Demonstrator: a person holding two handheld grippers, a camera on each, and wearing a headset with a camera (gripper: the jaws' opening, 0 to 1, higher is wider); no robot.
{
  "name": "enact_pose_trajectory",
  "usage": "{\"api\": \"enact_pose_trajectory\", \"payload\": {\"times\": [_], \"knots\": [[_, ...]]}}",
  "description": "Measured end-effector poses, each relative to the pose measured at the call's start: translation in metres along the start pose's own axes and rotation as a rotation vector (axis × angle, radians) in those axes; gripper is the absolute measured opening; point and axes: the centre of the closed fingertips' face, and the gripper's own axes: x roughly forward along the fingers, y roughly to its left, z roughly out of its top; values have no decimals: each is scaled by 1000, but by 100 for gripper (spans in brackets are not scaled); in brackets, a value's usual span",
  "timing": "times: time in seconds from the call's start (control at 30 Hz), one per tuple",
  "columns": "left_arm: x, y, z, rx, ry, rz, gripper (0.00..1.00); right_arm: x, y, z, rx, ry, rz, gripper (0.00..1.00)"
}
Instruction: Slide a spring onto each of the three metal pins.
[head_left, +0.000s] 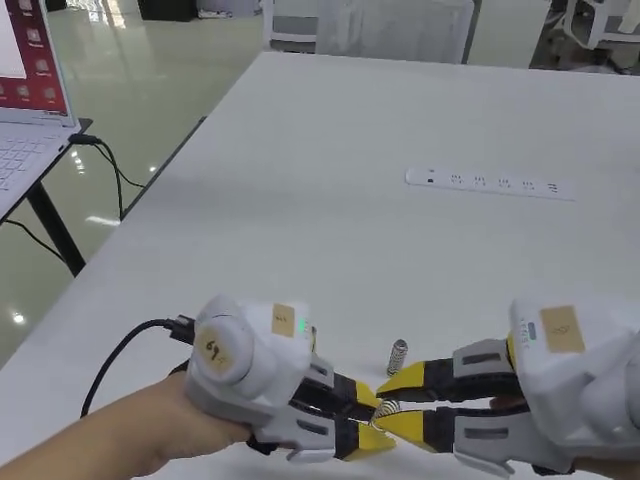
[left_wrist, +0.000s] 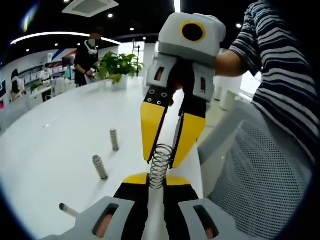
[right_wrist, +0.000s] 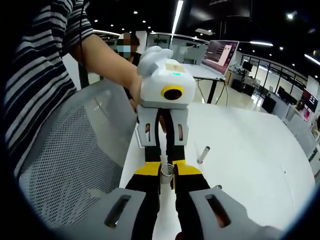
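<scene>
The right hand-held gripper (left_wrist: 161, 159) pinches the spring (left_wrist: 158, 169) above the near edge of the table (head_left: 330, 200), tip to tip with the left hand-held gripper (left_wrist: 156, 181), whose jaws are pressed together. Any misalignment could bend the spring or flick it off the edge.

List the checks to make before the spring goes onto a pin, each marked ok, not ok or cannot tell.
1. Spring held by left tool and right tool: ok.
2. Either tool's grip firm enough alone: cannot tell.
3. Bare pin free: ok.
4. Bare pin upright: cannot tell.
5. Spring over bare pin: not ok, they are apart.
</scene>
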Motion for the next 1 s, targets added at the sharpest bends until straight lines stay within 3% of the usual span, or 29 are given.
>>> {"api": "enact_pose_trajectory", "payload": {"times": [0.33,0.67,1.0], "knots": [[1,-3,-1,-22,10,-3,3,5,4,2,-8,-14,1,7],[-3,-2,1,-59,-8,12,5,3,4,5,-25,-12,7,7],[-16,8,-2,-101,-24,66,10,4,1,0,-44,7,-6,7]]}}
